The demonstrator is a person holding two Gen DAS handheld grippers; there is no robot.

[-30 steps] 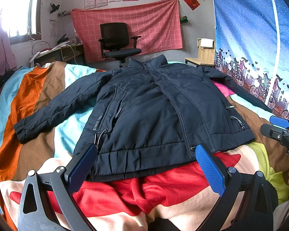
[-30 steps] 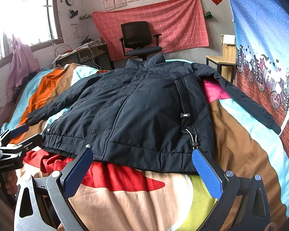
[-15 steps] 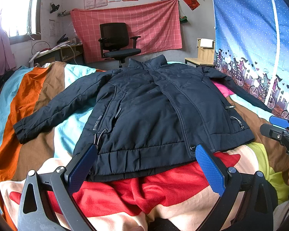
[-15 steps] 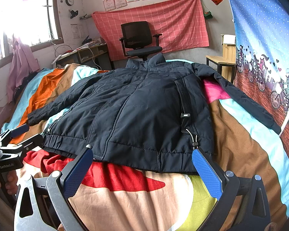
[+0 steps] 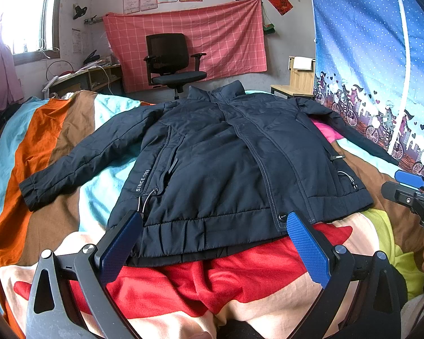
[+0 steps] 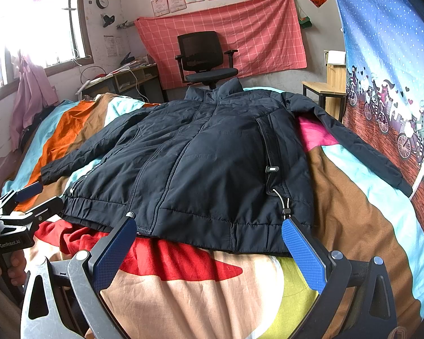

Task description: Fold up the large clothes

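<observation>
Jacket (image 5: pixel 226 163) spread flat on bed (image 5: pixel 51 147), hem at near edge; looks soft, bulky, slippery, so pinch hem or sleeve cuffs; left claw (image 5: pixel 212 243) and right claw (image 6: pixel 209 243) both wide, empty.

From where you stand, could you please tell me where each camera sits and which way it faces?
Left wrist: on the left tool, open, low at the jacket hem, facing the office chair; the right tool and fingers show at its right edge.
Right wrist: on the right tool, open, further right, same heading; the left tool shows at left.
Shared: jacket, striped blanket, chair.
</observation>
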